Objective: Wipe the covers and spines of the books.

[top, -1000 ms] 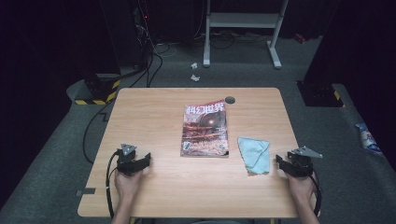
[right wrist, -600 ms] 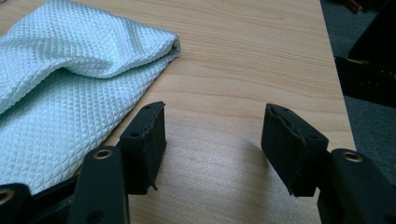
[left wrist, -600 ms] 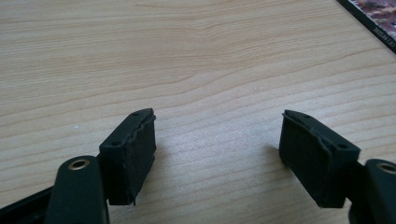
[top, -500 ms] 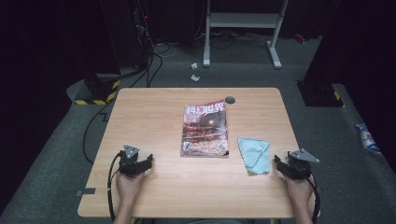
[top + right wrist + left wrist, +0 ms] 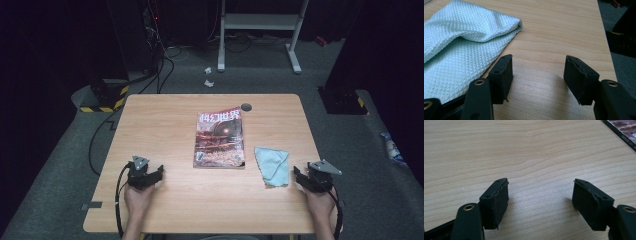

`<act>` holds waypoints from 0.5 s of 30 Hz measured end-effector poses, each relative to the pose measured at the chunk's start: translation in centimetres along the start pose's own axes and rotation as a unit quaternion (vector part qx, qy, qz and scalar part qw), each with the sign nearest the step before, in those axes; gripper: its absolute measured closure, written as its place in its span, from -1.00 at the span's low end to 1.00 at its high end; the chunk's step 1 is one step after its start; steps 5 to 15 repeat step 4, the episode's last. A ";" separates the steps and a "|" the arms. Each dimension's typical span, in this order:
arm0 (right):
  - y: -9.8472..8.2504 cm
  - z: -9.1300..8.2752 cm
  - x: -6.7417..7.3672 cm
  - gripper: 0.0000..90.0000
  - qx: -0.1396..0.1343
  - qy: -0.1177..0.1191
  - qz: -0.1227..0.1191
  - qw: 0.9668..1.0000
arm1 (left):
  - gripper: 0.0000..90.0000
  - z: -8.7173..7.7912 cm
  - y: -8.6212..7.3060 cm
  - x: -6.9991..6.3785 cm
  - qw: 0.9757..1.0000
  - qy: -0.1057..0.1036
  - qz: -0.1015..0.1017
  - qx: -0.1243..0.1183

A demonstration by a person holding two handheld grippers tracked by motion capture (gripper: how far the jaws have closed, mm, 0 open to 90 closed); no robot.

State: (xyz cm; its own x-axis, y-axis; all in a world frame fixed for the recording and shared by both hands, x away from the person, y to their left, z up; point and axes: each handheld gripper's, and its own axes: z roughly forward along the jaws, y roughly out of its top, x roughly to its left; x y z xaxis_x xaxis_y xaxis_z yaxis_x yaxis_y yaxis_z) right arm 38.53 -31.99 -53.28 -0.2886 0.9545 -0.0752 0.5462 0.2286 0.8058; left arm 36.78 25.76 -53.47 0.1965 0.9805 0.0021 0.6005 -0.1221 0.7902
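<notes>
A magazine (image 5: 220,137) with a red cover lies flat in the middle of the wooden table (image 5: 150,125); its corner (image 5: 624,130) is at the top right of the left gripper view. A folded light-blue cloth (image 5: 272,165) lies to its right. My left gripper (image 5: 146,169) rests near the front left, open (image 5: 540,187) over bare wood. My right gripper (image 5: 307,174) rests near the front right, just right of the cloth (image 5: 461,45). It is open (image 5: 539,62), its jaws have just widened a little, and nothing is between them.
A small dark round disc (image 5: 246,106) sits near the table's far edge. The table's right edge (image 5: 605,37) runs close beside the right gripper. Beyond the table stand a white metal frame (image 5: 260,30), cables and a black-and-yellow striped base (image 5: 102,100).
</notes>
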 end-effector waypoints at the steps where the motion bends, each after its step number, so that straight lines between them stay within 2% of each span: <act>1: 0.0 0.0 0.0 -0.10 0.000 0.000 0.002 1.000 | -0.35 0.0 0.0 0.0 1.000 -0.001 -0.002 0.000; 15: 0.0 0.0 0.0 -0.10 -0.001 0.000 0.000 1.000 | -0.35 0.0 0.0 0.0 1.000 0.000 -0.003 -0.001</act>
